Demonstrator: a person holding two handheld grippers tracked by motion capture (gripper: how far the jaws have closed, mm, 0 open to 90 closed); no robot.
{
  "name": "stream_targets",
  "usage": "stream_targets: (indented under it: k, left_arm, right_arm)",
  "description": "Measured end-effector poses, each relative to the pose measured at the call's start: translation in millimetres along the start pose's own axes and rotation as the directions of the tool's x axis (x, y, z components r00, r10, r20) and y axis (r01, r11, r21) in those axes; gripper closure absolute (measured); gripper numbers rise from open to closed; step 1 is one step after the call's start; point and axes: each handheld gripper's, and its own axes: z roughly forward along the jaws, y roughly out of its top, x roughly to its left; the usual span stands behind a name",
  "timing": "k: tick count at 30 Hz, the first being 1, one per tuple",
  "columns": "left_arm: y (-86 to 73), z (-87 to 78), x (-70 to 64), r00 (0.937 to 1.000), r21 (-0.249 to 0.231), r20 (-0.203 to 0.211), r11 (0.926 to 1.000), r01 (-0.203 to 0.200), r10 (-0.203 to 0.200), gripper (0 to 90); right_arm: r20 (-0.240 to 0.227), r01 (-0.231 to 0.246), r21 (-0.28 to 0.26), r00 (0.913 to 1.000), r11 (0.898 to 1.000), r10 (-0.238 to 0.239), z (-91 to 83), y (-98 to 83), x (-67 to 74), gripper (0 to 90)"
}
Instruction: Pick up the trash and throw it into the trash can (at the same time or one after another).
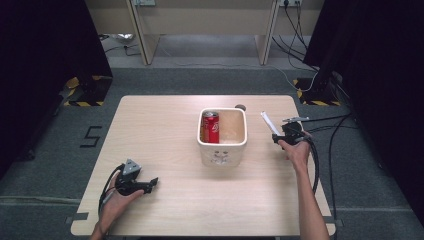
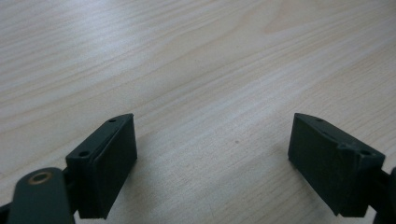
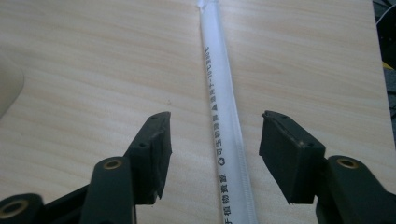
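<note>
Between jaws of right gripper (image 3: 212, 154), wrapped straw (image 3: 223, 116) seen lying flat on table (image 3: 93, 70), untouched; jaws parted, nothing gripped. Off to its left, white bin (image 1: 222, 145) with red can (image 1: 211, 127) inside. Left gripper (image 2: 212, 163) held wide open, empty.

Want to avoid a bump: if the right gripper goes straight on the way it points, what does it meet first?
The wrapped straw, most likely. It lies on the table between the open jaws of the right gripper, untouched by either, and runs on ahead along that line. How high the jaws stand above it is unclear.
</note>
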Motion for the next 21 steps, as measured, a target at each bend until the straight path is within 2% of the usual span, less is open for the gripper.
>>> stream_targets:
  k: [2,6,12,16,19,21]
  left_arm:
    - [0.0,0.0,0.0,1.0000,0.000,0.000,1.0000,0.000,0.000,14.6]
    - [0.0,0.0,0.0,1.0000,0.000,0.000,1.0000,0.000,0.000,14.6]
    - [0.0,0.0,0.0,1.0000,0.000,0.000,1.0000,0.000,0.000,14.6]
    - [0.0,0.0,0.0,1.0000,0.000,0.000,1.0000,0.000,0.000,14.7]
    - [0.0,0.0,0.0,1.0000,0.000,0.000,1.0000,0.000,0.000,14.6]
    - [0.0,0.0,0.0,1.0000,0.000,0.000,1.0000,0.000,0.000,14.6]
  right_arm:
    - [0.001,0.012,0.009,0.9999,1.000,-0.012,1.6,-1.2,-0.6,48.9]
    - [-0.005,0.004,0.018,1.0000,1.000,-0.004,3.6,-2.4,-2.6,56.3]
    - [-0.006,0.022,0.040,0.9997,0.999,-0.022,6.5,-5.2,-4.7,62.9]
    - [-0.005,0.015,0.060,0.9999,0.998,-0.015,10.7,-9.8,-7.8,66.1]
    - [-0.021,0.007,0.049,0.9998,0.999,-0.006,11.7,-12.9,-10.4,70.1]
    - [-0.024,0.018,0.050,0.9996,0.999,-0.017,10.8,-13.4,-10.2,75.1]
